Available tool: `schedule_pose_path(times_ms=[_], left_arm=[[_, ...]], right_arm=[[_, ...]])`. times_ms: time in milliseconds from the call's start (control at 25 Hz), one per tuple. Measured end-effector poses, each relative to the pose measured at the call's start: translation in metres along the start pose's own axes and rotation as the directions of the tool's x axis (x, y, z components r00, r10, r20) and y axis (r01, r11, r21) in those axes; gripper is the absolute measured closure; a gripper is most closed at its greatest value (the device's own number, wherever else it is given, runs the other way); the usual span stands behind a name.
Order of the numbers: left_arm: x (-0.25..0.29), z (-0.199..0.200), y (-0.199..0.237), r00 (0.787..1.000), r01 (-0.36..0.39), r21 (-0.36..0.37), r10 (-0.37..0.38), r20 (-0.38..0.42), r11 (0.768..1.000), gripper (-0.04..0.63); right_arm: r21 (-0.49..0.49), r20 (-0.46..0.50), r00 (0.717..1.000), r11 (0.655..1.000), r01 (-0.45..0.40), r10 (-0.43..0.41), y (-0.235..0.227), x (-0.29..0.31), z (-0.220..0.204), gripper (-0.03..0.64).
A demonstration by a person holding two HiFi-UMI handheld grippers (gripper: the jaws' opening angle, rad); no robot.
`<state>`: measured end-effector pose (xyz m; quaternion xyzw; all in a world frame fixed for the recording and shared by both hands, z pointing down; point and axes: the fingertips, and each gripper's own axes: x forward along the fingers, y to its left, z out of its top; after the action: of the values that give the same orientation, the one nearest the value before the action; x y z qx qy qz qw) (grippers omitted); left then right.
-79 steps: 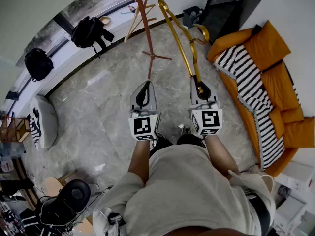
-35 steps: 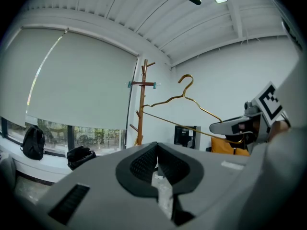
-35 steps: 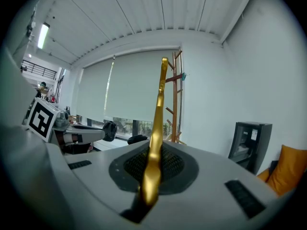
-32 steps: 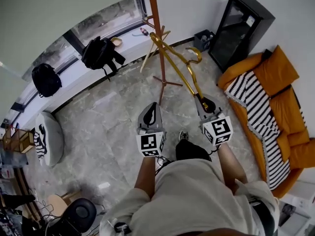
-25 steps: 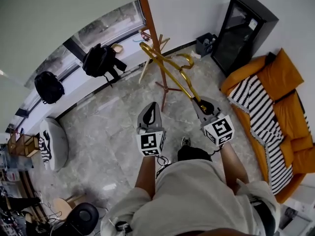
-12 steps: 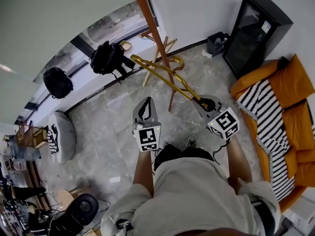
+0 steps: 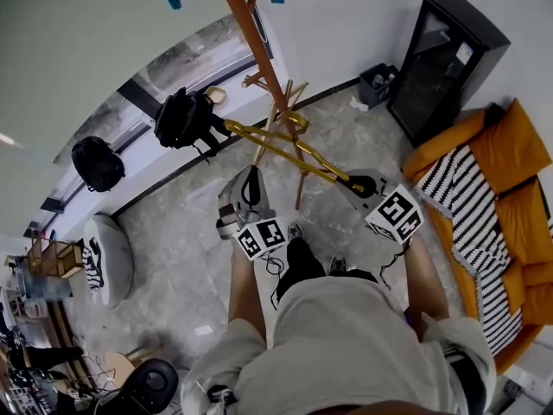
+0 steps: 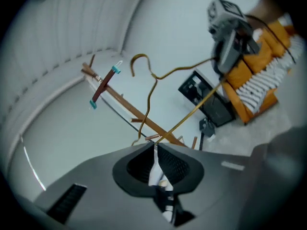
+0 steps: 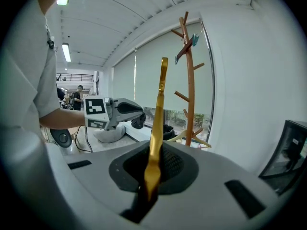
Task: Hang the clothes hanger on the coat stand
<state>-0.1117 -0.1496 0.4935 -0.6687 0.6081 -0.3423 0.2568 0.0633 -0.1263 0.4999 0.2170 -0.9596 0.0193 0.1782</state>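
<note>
A gold metal clothes hanger point(image 7: 285, 154) sticks out from my right gripper point(image 7: 350, 182), which is shut on one end of it. The hanger lies nearly level and reaches left across the wooden coat stand point(image 7: 259, 50), its hook close to the pole. In the right gripper view the gold hanger point(image 9: 157, 123) rises from the closed jaws, with the coat stand point(image 9: 189, 90) and its pegs beyond. My left gripper point(image 7: 248, 173) is shut and empty, just left of the pole and under the hanger. In the left gripper view the hanger point(image 8: 151, 87) and the coat stand point(image 8: 124, 102) show above the jaws.
Two black backpacks point(image 7: 186, 115) point(image 7: 97, 161) sit on the window ledge. An orange sofa point(image 7: 510, 188) with a striped throw stands at the right, a black cabinet point(image 7: 441, 59) and a small bin point(image 7: 378, 83) by the wall. A pale cushion point(image 7: 108, 258) lies at the left on the marble floor.
The right gripper has swung the hanger down and to the left, from pointing up to nearly level across the stand's pole. The left gripper has shifted a little left and tilted.
</note>
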Motion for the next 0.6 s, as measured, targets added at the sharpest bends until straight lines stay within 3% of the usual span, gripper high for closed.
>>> schedule_pose_path(times_ms=[40,120,240,320,600], left_arm=[[0.007,0.001,0.003,1.000,-0.022,0.092,0.022,0.002,0.995,0.583],[0.020,0.003,0.011,0.999,-0.041,0.192,0.040,0.009,0.980,0.555],[0.042,0.003,0.014,1.000,0.009,0.268,-0.011,0.007,0.963,0.345],[0.059,-0.001,0.013,0.999,0.051,0.331,-0.053,-0.003,0.942,0.284],[0.090,-0.012,0.012,0.994,0.108,0.440,-0.108,-0.024,0.891,0.238]], right_arm=[[-0.004,-0.008,1.000,1.000,-0.003,0.003,-0.004,0.002,0.001,0.606],[-0.007,-0.023,1.000,1.000,-0.009,0.009,-0.012,0.007,0.005,0.606],[-0.012,-0.043,0.999,1.000,-0.020,0.020,-0.020,0.015,0.013,0.606],[-0.015,-0.046,0.998,0.999,-0.038,0.037,-0.024,0.022,0.018,0.606],[-0.090,-0.127,0.985,0.987,-0.131,0.119,-0.025,0.048,0.015,0.606]])
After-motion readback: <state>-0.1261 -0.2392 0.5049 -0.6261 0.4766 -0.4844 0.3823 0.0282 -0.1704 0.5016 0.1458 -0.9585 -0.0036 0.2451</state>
